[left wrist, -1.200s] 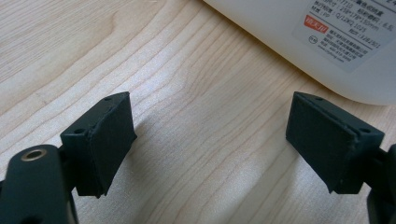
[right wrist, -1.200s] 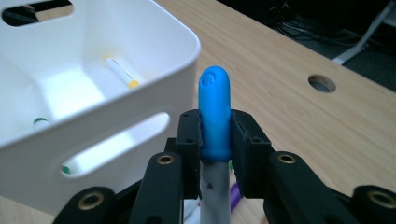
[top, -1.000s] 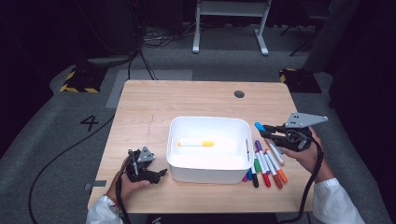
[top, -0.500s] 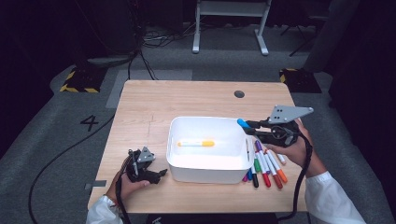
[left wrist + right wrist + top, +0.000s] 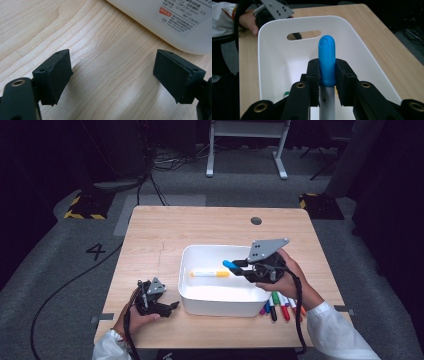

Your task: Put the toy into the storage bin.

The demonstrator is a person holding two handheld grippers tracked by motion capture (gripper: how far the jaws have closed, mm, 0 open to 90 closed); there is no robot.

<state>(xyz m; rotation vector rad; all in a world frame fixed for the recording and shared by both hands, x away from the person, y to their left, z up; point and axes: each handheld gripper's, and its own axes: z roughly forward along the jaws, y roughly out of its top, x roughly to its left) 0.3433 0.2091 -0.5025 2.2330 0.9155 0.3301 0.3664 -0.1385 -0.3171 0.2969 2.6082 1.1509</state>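
Two black fingers point(image 5: 53, 76) of the left gripper point(image 5: 112, 77) are seen spread wide above the pale wooden bench point(image 5: 105, 50), with a labelled white tub point(image 5: 175, 22) just beyond at far right.

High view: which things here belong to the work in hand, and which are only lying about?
Belong:
right gripper, shut on blue-capped marker
white bin
yellow marker in the bin
markers beside it

Lying about:
left gripper, open
floor cables
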